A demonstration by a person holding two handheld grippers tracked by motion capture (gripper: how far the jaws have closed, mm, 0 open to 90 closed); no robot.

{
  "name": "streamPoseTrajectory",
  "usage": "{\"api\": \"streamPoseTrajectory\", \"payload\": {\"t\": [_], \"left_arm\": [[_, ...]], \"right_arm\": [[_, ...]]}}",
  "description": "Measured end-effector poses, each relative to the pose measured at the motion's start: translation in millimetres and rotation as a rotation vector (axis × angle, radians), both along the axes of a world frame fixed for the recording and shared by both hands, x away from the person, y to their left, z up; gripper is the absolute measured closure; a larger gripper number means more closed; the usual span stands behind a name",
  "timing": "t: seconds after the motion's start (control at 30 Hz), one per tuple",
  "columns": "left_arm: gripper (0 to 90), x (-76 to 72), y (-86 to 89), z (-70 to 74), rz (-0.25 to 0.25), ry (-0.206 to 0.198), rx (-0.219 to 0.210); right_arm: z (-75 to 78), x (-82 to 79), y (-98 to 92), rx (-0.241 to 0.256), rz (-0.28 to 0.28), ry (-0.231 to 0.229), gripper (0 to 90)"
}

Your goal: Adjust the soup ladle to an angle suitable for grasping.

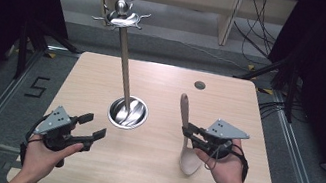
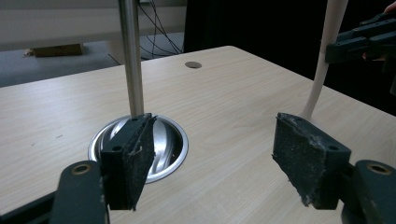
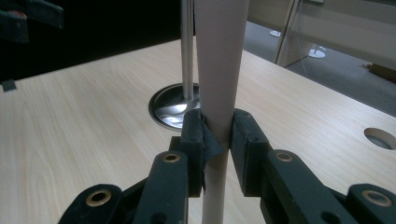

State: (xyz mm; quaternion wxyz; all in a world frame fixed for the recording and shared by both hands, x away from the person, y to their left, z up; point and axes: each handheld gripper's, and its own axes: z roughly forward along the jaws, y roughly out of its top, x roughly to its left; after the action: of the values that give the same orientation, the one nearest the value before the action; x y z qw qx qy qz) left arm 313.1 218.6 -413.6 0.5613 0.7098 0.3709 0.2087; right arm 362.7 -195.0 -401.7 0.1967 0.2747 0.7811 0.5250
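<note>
A pale wooden spoon (image 1: pixel 184 109) stands almost upright at the table's right, bowl end down near the tabletop. My right gripper (image 1: pixel 189 130) is shut on its handle; the right gripper view shows both pads of the gripper (image 3: pixel 218 135) squeezing the spoon (image 3: pixel 219 56). A metal utensil stand has a round base (image 1: pixel 128 112) at mid-table, a thin pole (image 1: pixel 125 64) and a ring of hooks (image 1: pixel 122 16) on top. My left gripper (image 1: pixel 93 126) is open with nothing in it, left of the base. Past the left gripper (image 2: pixel 212 158) lie the pole (image 2: pixel 130 56) and the spoon (image 2: pixel 322 70).
The light wooden table (image 1: pixel 145 180) has a small round cable hole (image 1: pixel 199 85) near its far edge. Dark tripod legs and cables lie on the floor beyond the table. Bare tabletop lies between my two hands.
</note>
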Motion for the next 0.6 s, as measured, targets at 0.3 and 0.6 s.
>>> {"api": "streamPoseTrajectory", "payload": {"t": [0.3, 0.6], "left_arm": [[28.9, 5.6, -4.0, 2.7, -0.018, -0.017, 0.006], [29.0, 14.9, -6.9, 7.2, -0.026, -0.035, -0.005]], "right_arm": [[5.3, -5.6, -10.4, 0.102, -0.024, 0.011, 76.7], [12.4, -5.5, -14.2, 0.117, -0.021, -0.010, 76.6]]}}
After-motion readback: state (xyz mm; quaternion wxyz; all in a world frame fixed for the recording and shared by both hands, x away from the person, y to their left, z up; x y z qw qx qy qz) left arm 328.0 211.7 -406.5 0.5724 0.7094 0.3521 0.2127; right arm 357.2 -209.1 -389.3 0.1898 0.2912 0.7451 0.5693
